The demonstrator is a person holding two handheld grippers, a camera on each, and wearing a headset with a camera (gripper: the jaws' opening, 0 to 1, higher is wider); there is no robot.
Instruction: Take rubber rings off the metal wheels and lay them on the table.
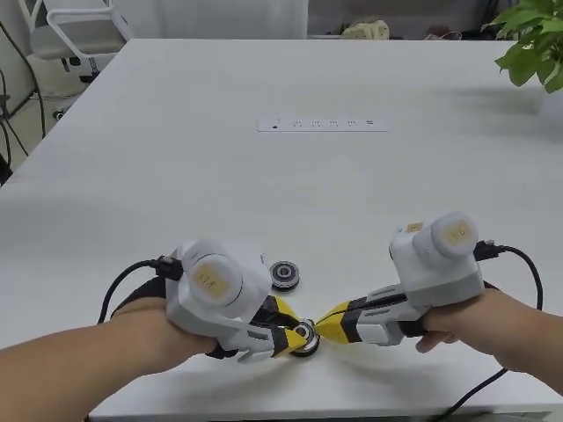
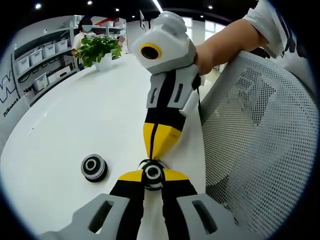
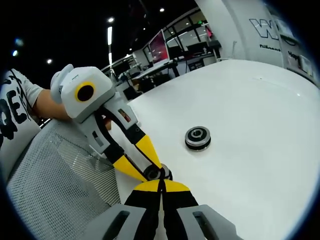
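Two hands hold a pair of yellow-tipped tongs at the near edge of a white table (image 1: pixel 176 158), with their tips meeting head-on. The left tongs (image 1: pixel 293 341) are clamped on a small metal wheel (image 1: pixel 306 335), one tip on each side of it. In the left gripper view, the wheel (image 2: pixel 152 173) sits squarely between those tips. The right tongs (image 1: pixel 327 322) come in from the opposite side with their two tips pressed together, and their point touches the wheel's rim. It is too small to tell whether they pinch any of the rubber ring there. The right gripper view shows its own closed tips (image 3: pixel 161 184) right at the wheel (image 3: pixel 156 173). Just beyond the left tongs, a second wheel (image 1: pixel 283 274) lies flat on the table with a black rubber ring around it, apart from both tongs. Well beyond both tongs, a white power strip (image 1: pixel 322 125) lies across the middle of the table. At the far right, past the right tongs, are the leaves of a green plant (image 1: pixel 532 44).
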